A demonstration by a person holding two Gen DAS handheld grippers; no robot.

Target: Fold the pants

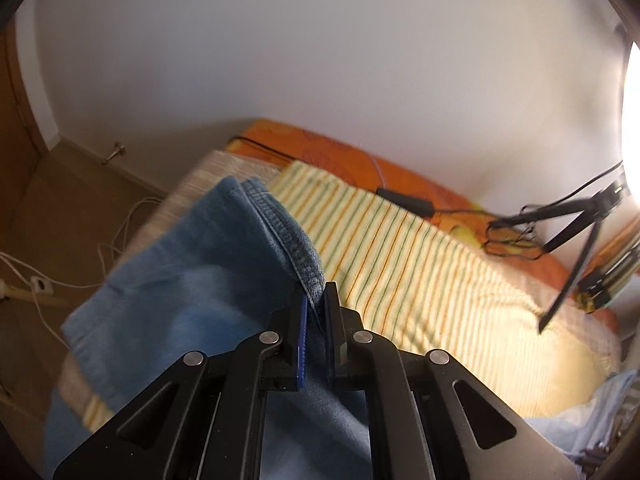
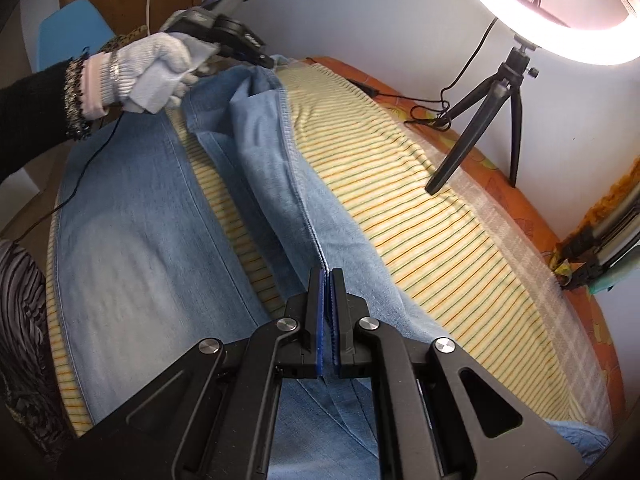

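Light blue denim pants point(image 2: 132, 216) lie spread over a yellow striped cloth point(image 2: 420, 208) on the table. In the right wrist view my right gripper point(image 2: 327, 276) is shut on the stitched side seam of one pant leg point(image 2: 276, 152), which is lifted into a ridge running away from me. At the far end a gloved hand point(image 2: 152, 68) holds my left gripper point(image 2: 264, 62) at that leg's hem. In the left wrist view my left gripper point(image 1: 318, 300) is shut on the stitched hem point(image 1: 298, 248), and the leg point(image 1: 180, 280) hangs from it to the left.
A ring light point(image 2: 560, 12) on a black tripod point(image 2: 488, 112) stands at the table's far right, with black cables point(image 2: 420, 108) beside it. An orange cloth point(image 2: 560, 236) edges the table. White cables point(image 1: 48, 280) lie on the floor at the left. A blue chair point(image 2: 68, 28) stands behind.
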